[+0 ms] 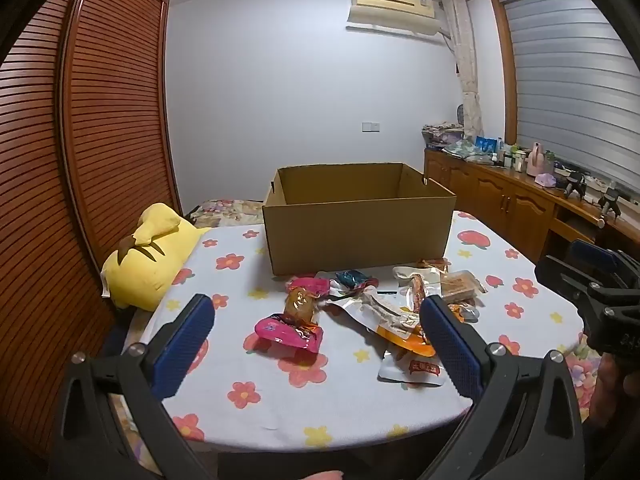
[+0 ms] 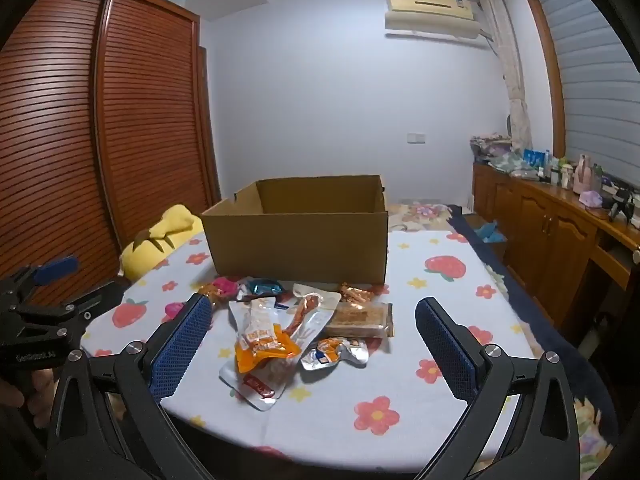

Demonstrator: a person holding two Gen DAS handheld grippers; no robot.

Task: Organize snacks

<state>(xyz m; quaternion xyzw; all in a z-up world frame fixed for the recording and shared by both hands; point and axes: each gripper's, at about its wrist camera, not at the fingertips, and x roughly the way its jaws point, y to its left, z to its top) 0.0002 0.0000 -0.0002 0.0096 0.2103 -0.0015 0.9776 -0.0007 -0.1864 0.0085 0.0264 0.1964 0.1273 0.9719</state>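
Observation:
An open empty cardboard box stands on the flowered tablecloth; it also shows in the right wrist view. Several snack packets lie in front of it: a pink packet, a brown pastry, a teal candy, an orange-and-silver pouch, a cereal bar, a small silver packet. My left gripper is open and empty, above the pink packet. My right gripper is open and empty, above the pouches; its body shows in the left view.
A yellow plush toy lies at the table's left edge. A slatted wooden wardrobe stands on the left. A wooden sideboard with bottles and clutter runs along the right under the window blind.

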